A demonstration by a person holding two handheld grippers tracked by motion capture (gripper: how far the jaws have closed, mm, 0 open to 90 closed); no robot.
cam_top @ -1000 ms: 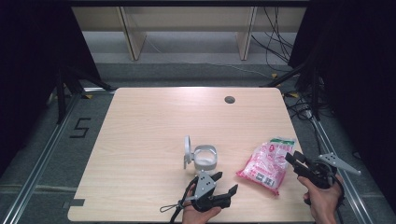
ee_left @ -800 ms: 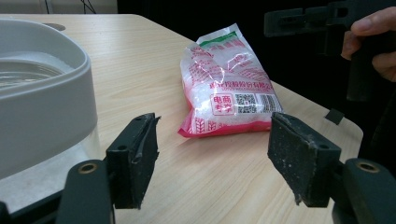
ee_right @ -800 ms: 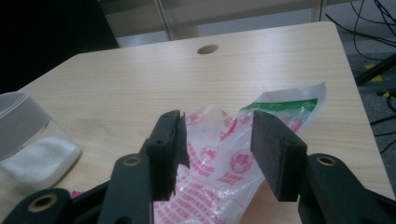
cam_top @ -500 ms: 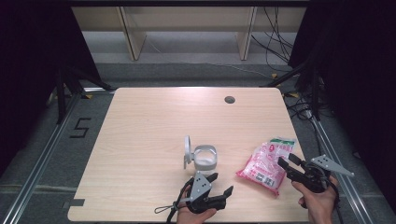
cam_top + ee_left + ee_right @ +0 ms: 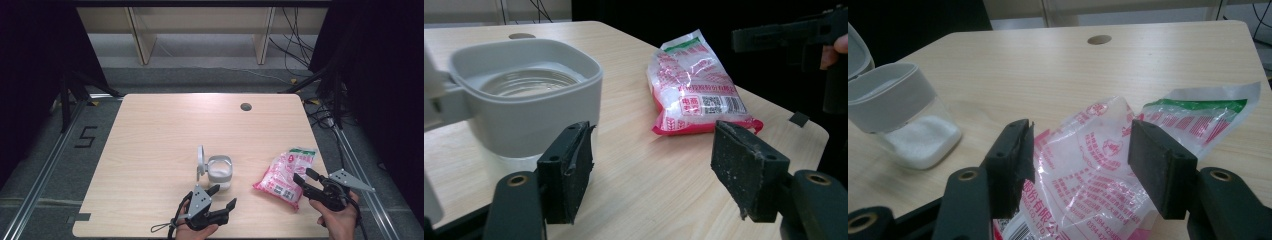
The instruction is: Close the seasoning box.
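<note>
The pink-and-white bag (image 5: 285, 174) lies flat at the near right of the table (image 5: 165, 130), well right of the open-lidded jar (image 5: 219, 171).

The right gripper (image 5: 306, 176) sits at the bag's near right edge. Its jaws have just been opening; in the right gripper view they stand wide, a crumpled fold of the bag (image 5: 1098, 165) rising between them, pads not pressing it. The left gripper (image 5: 223, 197) is just near of the jar, jaws wide apart, holding nothing.

Handling, my judgement: thin glossy film, soft and slippery, loose granular fill that will shift and sag when lifted. Best purchase looks like the flat sealed end with the green band, or a gathered fold. A pinch on the belly may slide off.

The jar looks rigid; clear lower body, so likely breakable.

The left gripper view shows the bag's (image 5: 694, 90) barcode label and red bottom seal, plus the jar's (image 5: 526, 95) hollow interior. The right gripper view shows white powder in the jar's (image 5: 908, 125) base.
</note>
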